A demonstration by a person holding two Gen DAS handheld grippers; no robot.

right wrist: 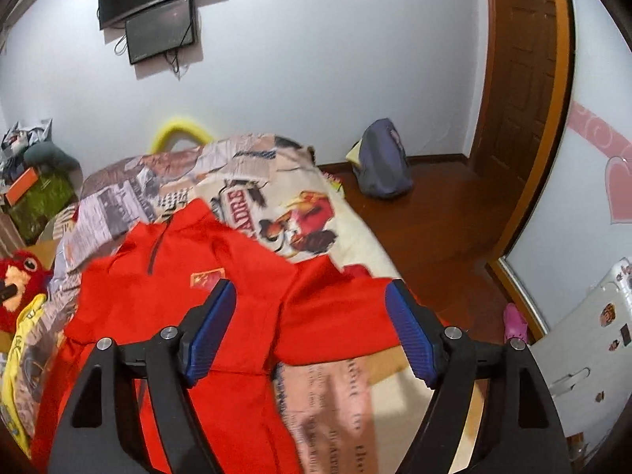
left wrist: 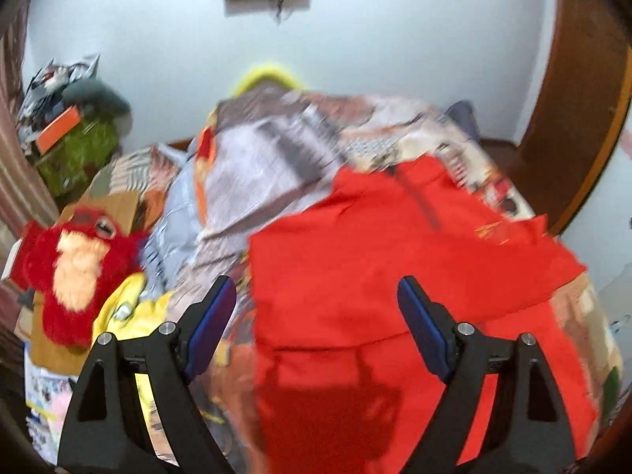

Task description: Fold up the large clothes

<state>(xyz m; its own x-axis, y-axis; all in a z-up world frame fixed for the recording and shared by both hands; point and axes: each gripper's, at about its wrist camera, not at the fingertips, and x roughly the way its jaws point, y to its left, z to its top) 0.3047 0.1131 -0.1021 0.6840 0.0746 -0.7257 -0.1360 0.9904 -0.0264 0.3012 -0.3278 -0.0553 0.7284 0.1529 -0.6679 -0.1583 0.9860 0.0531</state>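
I stood over a bed point(right wrist: 355, 237) covered with a printed quilt of newspaper and cartoon patterns, set against a pale wall in a room with a dark wooden floor point(right wrist: 442, 205). Two dark screens point(right wrist: 158, 4) hung on the wall in the upper left of the right wrist view, and one brown wooden door point(right wrist: 525, 59) stood at the upper right. The one red jacket point(right wrist: 173, 288) lay spread on the quilt in the lower centre of that view, collar toward the top, zipper visible, one sleeve reaching right toward the bed's edge; in the left wrist view the red jacket point(left wrist: 395, 276) filled the lower right, blurred. My left gripper point(left wrist: 316, 316) was spread wide with nothing between its blue pads, hanging above the fabric. My right gripper point(right wrist: 310, 320) also stood apart and gripped nothing, above the jacket's chest and sleeve. I counted one red plush toy point(left wrist: 75, 276) at the left edge, one yellow garment point(left wrist: 130, 312) just beside it, and one grey backpack point(right wrist: 381, 162) on the floor by the wall. The bed's right edge dropped to bare floor, which left room there; the left side was crowded with boxes and clutter.
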